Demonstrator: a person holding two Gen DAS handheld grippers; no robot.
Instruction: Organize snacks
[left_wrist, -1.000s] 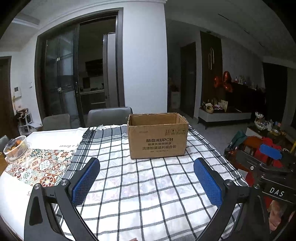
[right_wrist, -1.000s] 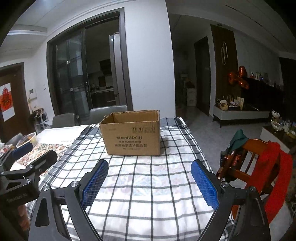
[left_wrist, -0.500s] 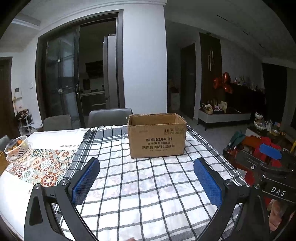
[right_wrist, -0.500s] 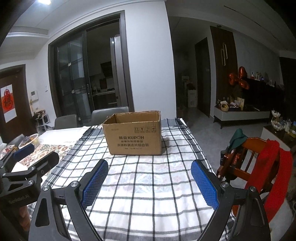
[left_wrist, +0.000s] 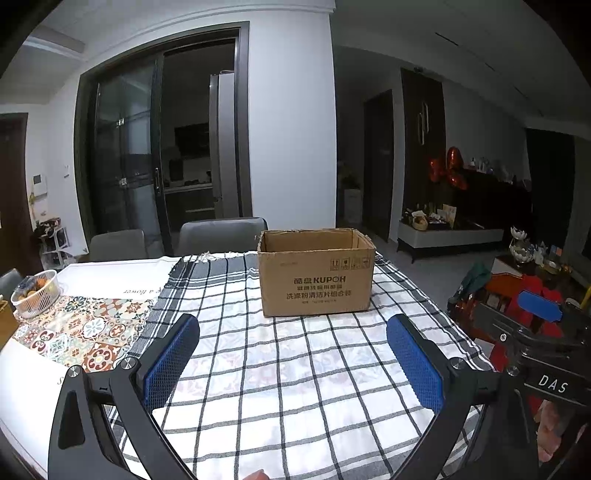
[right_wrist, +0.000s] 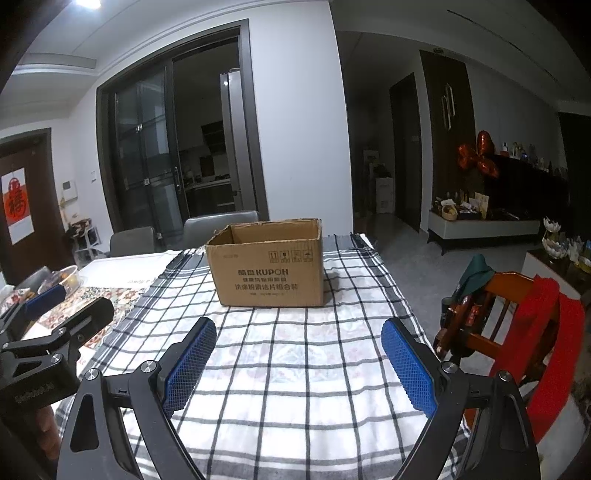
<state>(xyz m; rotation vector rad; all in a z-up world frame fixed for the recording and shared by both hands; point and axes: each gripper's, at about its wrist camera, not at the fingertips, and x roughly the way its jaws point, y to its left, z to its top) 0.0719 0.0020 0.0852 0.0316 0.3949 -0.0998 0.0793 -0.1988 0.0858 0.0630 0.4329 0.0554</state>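
Left gripper (left_wrist: 293, 354) and right gripper (right_wrist: 299, 350) both spread wide, empty, above the checked counter (left_wrist: 295, 369). No snacks in view; open cardboard box (left_wrist: 316, 273) well ahead. Risk: nudging the light box while reaching.

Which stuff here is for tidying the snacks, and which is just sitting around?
For the job:
- cardboard box, open on top, standing on the checked cloth
- left tool, open and empty
- right tool, open and empty

Just lying about:
- white basket at the table's left end
- red garment on the wooden chair
- grey chairs behind the table
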